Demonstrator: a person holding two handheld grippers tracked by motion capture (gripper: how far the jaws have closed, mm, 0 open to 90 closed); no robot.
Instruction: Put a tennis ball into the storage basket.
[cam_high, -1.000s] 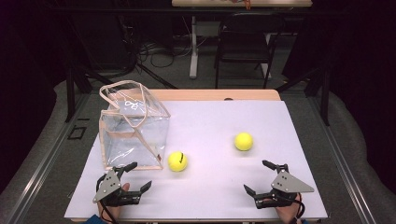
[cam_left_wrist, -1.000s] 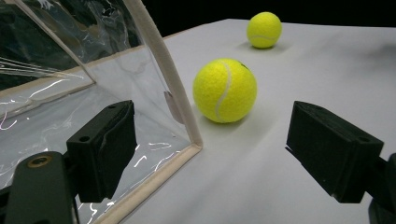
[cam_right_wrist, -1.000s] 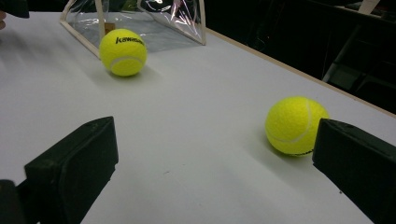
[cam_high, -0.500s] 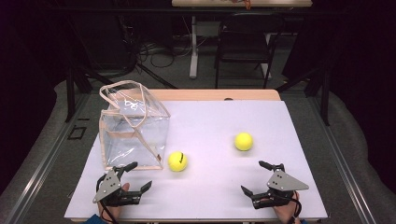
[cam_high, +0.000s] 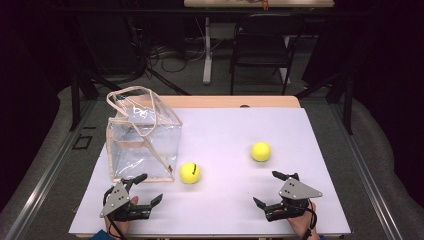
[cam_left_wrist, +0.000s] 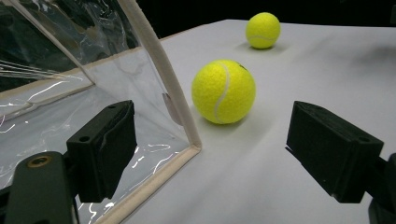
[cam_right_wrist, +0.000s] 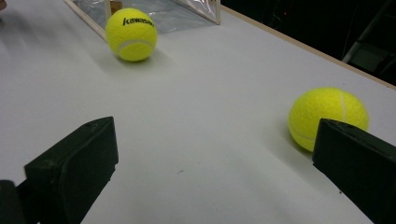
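A clear plastic tote bag (cam_high: 142, 137) with beige trim and handles stands upright at the table's left. One yellow tennis ball (cam_high: 190, 173) lies just off the bag's front right corner, and a second yellow ball (cam_high: 260, 151) lies farther right. My left gripper (cam_high: 151, 187) is open near the front edge, below the bag. Between its jaws I see the bag's corner (cam_left_wrist: 184, 126) and the near ball (cam_left_wrist: 223, 91). My right gripper (cam_high: 265, 188) is open too, below the second ball (cam_right_wrist: 324, 114), which lies beside its right jaw. Neither gripper holds anything.
The white table top (cam_high: 225, 125) has a wooden strip along its far edge. Behind the table stand a dark chair (cam_high: 260, 50) and a desk leg with cables on the floor. Bare surface lies between the two balls and in front of both grippers.
My right gripper has drifted slightly to the left. The left gripper, the bag and both balls have stayed in place.
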